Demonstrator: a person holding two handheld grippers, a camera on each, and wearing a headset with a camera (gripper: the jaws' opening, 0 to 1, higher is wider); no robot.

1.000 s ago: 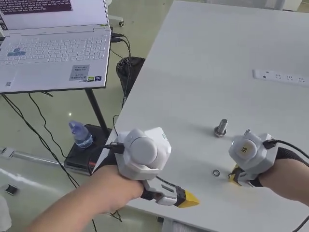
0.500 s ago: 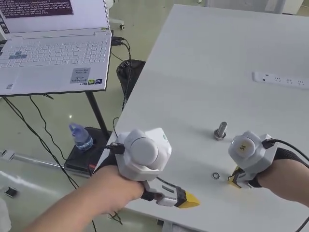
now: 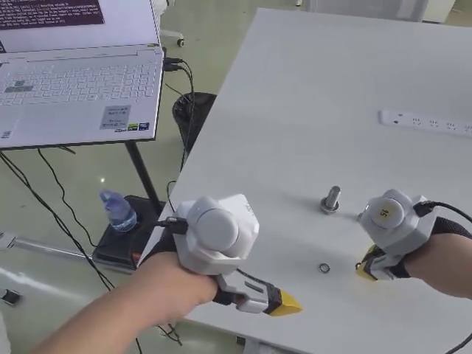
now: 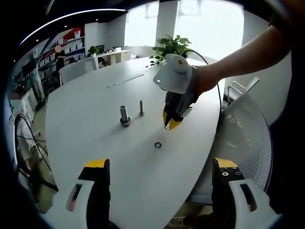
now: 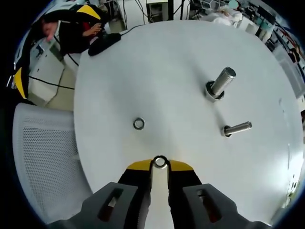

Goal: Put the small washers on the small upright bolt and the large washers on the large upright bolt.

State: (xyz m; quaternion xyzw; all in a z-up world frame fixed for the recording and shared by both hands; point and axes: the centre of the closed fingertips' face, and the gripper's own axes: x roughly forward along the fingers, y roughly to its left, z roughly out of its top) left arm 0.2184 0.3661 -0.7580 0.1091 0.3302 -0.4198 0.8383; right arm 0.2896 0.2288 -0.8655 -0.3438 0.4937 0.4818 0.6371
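Observation:
My right gripper (image 5: 160,165) is shut on a metal washer (image 5: 160,161), pinched at its yellow tips just above the white table (image 5: 143,71). A second washer (image 5: 138,124) lies flat on the table a little ahead of it; the head view has this washer (image 3: 324,268) left of the right gripper (image 3: 367,270). Beyond stand the large upright bolt (image 5: 219,83) and the thinner small bolt (image 5: 237,128). The large bolt (image 3: 332,199) shows in the head view too. My left gripper (image 4: 159,167) is open and holds nothing, at the table's near edge (image 3: 276,301).
A white power strip (image 3: 428,123) lies at the far right of the table. Left of the table, a laptop (image 3: 74,81) sits on a stand with cables and a water bottle (image 3: 116,209) below. A mesh chair (image 5: 43,157) stands at the near table edge.
My right gripper has shifted slightly right, away from the loose washer, still pinching its washer. The left gripper has stayed put. The head camera has drifted a little.

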